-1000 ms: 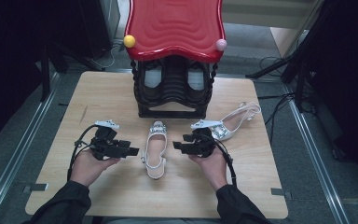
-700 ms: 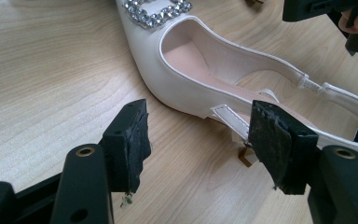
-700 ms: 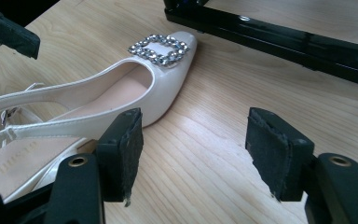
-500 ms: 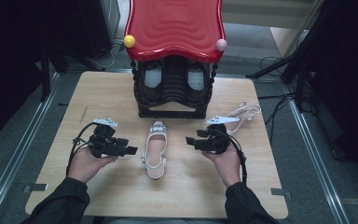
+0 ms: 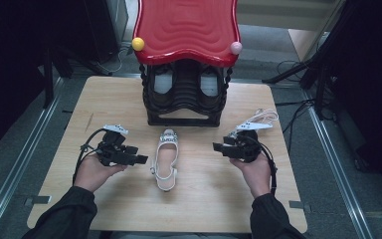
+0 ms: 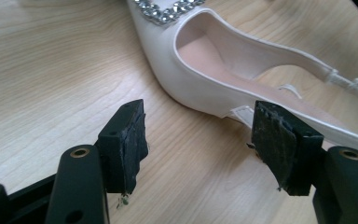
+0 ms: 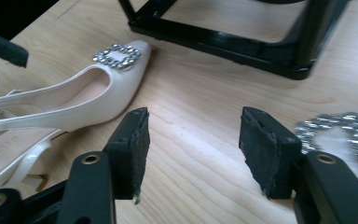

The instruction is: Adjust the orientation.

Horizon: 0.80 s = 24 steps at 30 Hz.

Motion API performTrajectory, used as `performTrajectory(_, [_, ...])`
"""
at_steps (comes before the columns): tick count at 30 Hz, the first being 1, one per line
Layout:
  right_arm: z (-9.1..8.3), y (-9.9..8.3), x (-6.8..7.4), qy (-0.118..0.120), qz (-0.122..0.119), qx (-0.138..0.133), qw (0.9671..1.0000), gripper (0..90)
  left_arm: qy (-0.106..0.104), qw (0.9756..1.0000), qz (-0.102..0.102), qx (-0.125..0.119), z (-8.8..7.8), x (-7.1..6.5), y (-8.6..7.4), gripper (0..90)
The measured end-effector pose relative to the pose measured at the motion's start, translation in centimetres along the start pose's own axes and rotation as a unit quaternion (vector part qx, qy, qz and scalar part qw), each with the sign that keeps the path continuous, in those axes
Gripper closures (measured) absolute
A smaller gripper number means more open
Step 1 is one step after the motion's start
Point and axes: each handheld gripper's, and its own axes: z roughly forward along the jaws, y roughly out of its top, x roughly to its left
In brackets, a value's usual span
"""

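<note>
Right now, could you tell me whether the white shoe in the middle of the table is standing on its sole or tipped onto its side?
Upright. The white shoe rests on its sole, opening facing up, insole visible.

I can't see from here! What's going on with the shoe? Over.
Left gripper open, right gripper open, both empty. White shoe flat on table between them. Nothing blocking.

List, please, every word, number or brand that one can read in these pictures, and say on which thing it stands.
Faint lettering on the insole of the white shoe, near its heel in the right gripper view: too blurred to read.
No readable text on the black rack, its red top or the wooden table.
</note>
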Motion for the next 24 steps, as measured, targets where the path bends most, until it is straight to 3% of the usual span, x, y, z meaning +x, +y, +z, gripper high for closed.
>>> performTrajectory(6, [-1.6, 0.2, -1.5, -0.022, 0.002, -0.020, 0.9996, 52.9, 0.003, 1.0000, 0.001, -0.003, -0.1, 0.0, -0.1, 35.1])
performTrajectory(17, [-2.2, 0.2, -4.0, -0.062, 0.012, -0.019, 0.9979, 90.0, 0.007, 1.0000, 0.003, 0.002, 0.1, 0.0, -0.1, 35.0])
performTrajectory(24, [-1.9, 0.4, -5.6, -0.075, 0.028, -0.009, 0.9968, 90.0, 0.011, 0.9999, -0.003, 0.001, -0.2, 0.1, -0.5, 34.9])
